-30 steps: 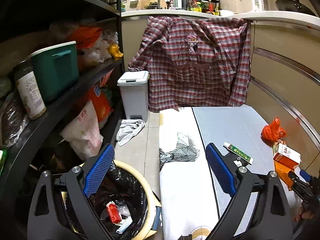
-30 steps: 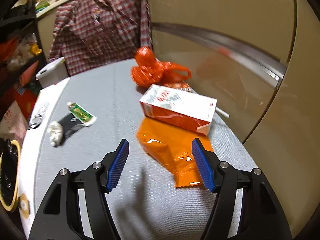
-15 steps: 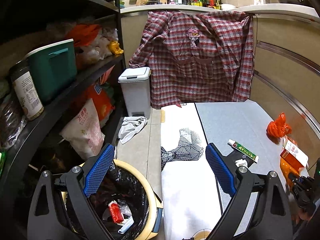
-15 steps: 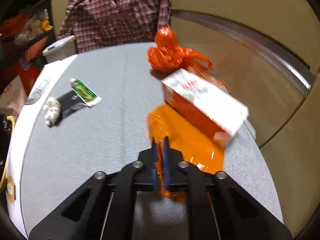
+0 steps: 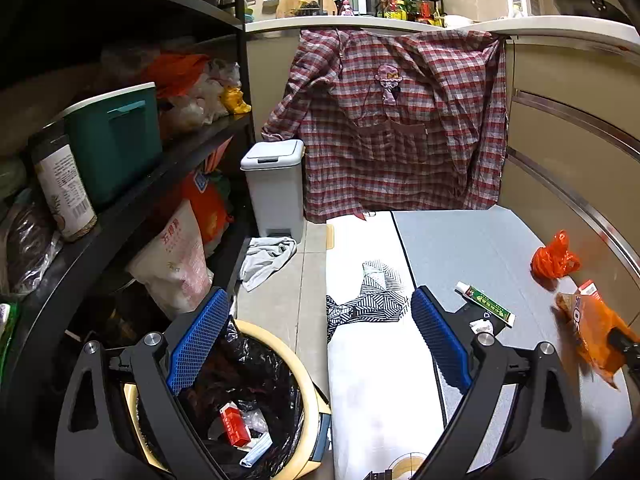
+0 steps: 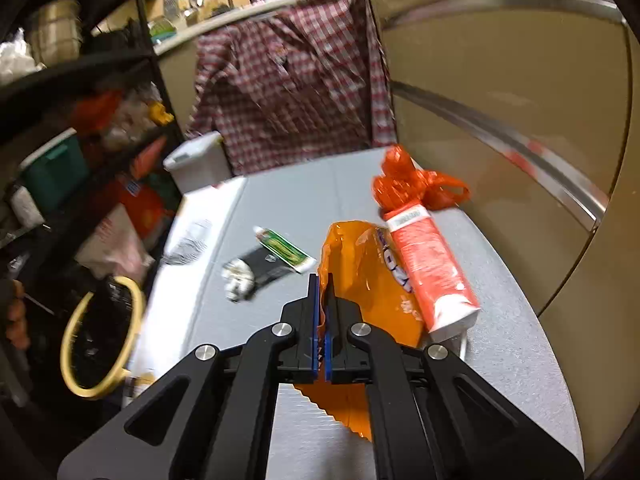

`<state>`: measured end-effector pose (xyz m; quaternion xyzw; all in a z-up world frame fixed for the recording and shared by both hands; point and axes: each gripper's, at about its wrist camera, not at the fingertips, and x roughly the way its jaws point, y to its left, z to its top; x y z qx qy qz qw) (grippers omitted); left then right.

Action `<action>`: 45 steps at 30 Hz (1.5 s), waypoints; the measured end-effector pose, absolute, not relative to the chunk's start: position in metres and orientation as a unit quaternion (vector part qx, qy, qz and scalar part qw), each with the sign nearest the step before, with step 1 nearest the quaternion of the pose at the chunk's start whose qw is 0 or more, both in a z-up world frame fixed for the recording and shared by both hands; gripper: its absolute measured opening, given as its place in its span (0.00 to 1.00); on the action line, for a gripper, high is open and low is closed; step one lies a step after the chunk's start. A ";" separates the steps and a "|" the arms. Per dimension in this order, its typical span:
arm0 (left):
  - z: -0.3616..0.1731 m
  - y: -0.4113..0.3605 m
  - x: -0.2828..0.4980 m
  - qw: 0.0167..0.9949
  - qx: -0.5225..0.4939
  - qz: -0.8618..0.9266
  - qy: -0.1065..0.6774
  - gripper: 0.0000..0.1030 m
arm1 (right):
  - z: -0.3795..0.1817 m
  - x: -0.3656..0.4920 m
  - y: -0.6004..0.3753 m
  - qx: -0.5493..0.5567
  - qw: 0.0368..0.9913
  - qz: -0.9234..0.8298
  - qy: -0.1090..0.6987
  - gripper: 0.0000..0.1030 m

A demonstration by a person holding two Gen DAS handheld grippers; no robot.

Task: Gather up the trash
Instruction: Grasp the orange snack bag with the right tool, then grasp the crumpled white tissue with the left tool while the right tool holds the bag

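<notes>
Left wrist view: the left gripper [image 5: 316, 344] hangs with its jaws wide apart and nothing between them, directly above the near rim of the trash bin [image 5: 308, 392]. The bin stands on the floor at the left edge of the white mat [image 5: 368, 380]; its black liner already holds a red packet and other scraps. At the far right edge of this view the orange wrapper [image 5: 592, 328] appears lifted and blurred, with the black tip of the other gripper at its lower end. The green tube [image 5: 486, 304] and the knotted orange bag [image 5: 554, 260] lie on the grey mat [image 5: 472, 248], between the wrapper and the bin.

Right wrist view: the right gripper [image 6: 321, 316] is clamped on the orange wrapper [image 6: 360, 280], pads pressed flat on the near left edge of the film. The wrapper's long axis runs away from the gripper, roughly in line with the fingers, and its serrated end hangs below the jaws. The red-and-white box [image 6: 428, 268] lies just beside the wrapper on its right, and whether the two touch cannot be told. The trash bin [image 6: 100, 320] sits low and well to the left of the gripper, beyond the mat edge.

Judgement: the governing relation is bin to the left and below the held wrapper. The right hand holds the load, while the left hand is already nearer the bin. The carry must sweep left across the tube.
</notes>
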<state>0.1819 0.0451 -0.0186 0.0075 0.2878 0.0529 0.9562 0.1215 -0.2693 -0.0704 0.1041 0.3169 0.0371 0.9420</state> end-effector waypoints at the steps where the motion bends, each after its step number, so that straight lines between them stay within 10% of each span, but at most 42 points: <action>1: -0.018 0.046 0.181 0.956 0.008 0.053 0.287 0.87 | -0.065 0.117 -0.269 0.109 0.944 0.044 0.310 0.02; 26: -0.065 -0.056 0.194 0.960 0.030 -0.065 0.272 0.86 | -0.038 0.103 -0.288 0.115 0.961 0.007 0.250 0.02; 45: -0.155 -0.102 0.270 0.908 0.022 -0.157 0.389 0.31 | -0.074 0.139 -0.292 0.092 0.945 -0.017 0.313 0.02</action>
